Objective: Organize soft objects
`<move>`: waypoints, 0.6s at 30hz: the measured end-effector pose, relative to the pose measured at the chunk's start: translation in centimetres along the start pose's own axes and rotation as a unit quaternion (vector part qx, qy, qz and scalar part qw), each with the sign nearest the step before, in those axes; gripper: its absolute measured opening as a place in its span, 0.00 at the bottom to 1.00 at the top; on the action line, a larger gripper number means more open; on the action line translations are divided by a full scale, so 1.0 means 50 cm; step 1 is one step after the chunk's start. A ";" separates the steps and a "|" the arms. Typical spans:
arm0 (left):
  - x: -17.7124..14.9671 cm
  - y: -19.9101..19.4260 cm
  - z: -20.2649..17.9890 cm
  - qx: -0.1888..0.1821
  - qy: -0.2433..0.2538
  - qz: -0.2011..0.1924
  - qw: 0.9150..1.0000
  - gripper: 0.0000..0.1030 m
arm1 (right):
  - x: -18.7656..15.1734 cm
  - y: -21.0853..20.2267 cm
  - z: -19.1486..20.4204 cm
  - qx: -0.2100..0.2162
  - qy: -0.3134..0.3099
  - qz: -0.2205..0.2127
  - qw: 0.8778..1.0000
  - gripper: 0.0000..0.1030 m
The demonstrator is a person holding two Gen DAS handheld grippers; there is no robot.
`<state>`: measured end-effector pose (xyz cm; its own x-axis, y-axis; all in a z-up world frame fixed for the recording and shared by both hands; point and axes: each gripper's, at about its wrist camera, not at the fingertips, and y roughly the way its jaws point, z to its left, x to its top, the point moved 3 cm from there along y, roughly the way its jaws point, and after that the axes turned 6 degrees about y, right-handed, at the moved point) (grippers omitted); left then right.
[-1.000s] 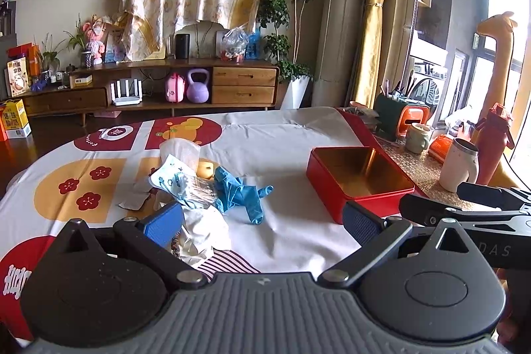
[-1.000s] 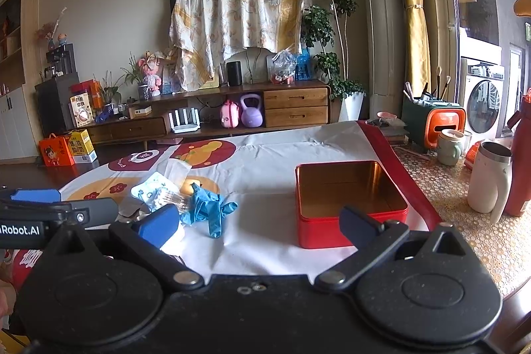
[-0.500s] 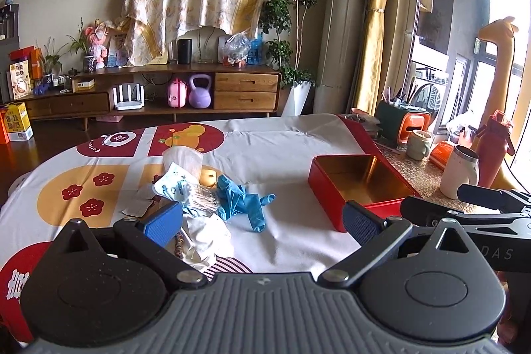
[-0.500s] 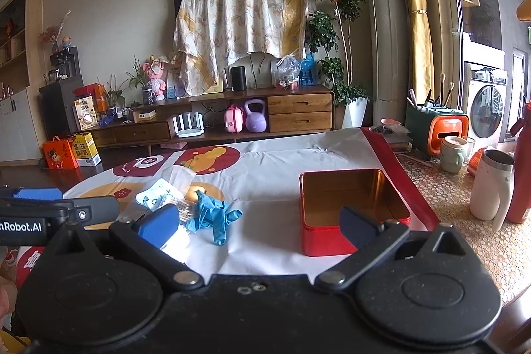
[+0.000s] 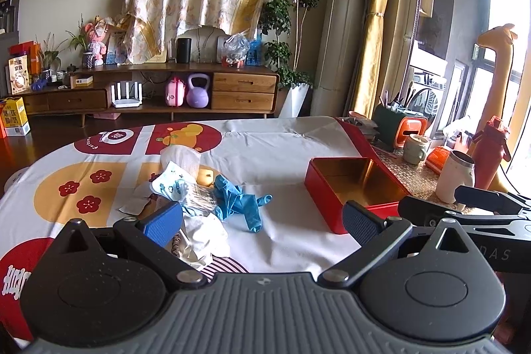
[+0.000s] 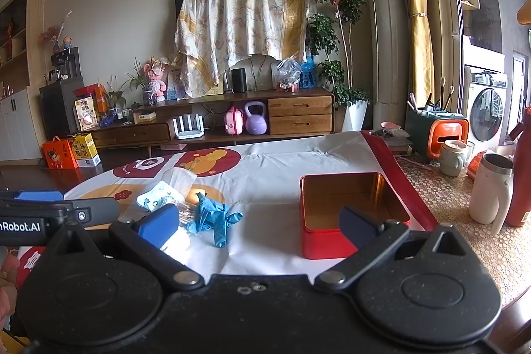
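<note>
Both the left gripper [image 5: 262,218] and right gripper [image 6: 257,223] gape wide, empty, above a blue glove [image 5: 237,201] at frame centre, red tin [image 6: 351,211] right.

The right gripper [image 6: 260,223] hangs above the near edge of the tabletop [image 6: 275,168], its blue pads [image 6: 159,226] spread wide with nothing between them. At 11 o'clock lies a crumpled blue glove [image 6: 214,218] touching a heap of white and patterned soft things [image 6: 162,196]. At 1 o'clock, well apart from the glove, stands an open red tin [image 6: 335,236], gold inside.
</note>
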<state>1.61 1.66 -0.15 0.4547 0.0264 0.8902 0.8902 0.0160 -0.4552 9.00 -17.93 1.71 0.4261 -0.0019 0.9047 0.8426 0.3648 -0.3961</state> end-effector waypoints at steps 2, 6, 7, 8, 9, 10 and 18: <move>0.000 -0.002 -0.001 -0.001 -0.001 -0.002 1.000 1.00 | 0.001 -0.001 0.000 -0.001 0.000 0.001 1.000 1.00; -0.002 -0.004 -0.002 -0.005 -0.002 -0.003 1.000 1.00 | 0.002 -0.003 0.000 -0.001 0.000 0.000 1.000 1.00; -0.002 -0.004 -0.002 -0.005 -0.003 -0.003 1.000 1.00 | 0.001 -0.003 0.000 -0.001 -0.001 0.000 1.000 1.00; -0.003 -0.004 -0.001 -0.005 -0.003 -0.003 1.000 1.00 | 0.003 -0.004 0.001 -0.001 -0.001 -0.001 1.000 1.00; -0.002 -0.005 -0.003 -0.005 -0.002 -0.004 1.000 1.00 | 0.003 -0.004 0.000 -0.002 -0.002 0.000 1.000 1.00; -0.002 -0.005 -0.003 -0.004 -0.002 -0.004 1.000 1.00 | 0.004 -0.005 0.000 -0.002 -0.002 -0.001 1.000 1.00; -0.003 -0.004 -0.001 -0.005 -0.003 -0.003 1.000 1.00 | 0.004 -0.005 0.001 -0.002 -0.002 -0.001 1.000 1.00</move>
<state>1.37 1.59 -0.22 0.4485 0.0329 0.8932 0.8935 0.0071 -0.4489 8.85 -18.00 1.99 0.4226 0.0017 0.9063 0.8448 0.3616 -0.3945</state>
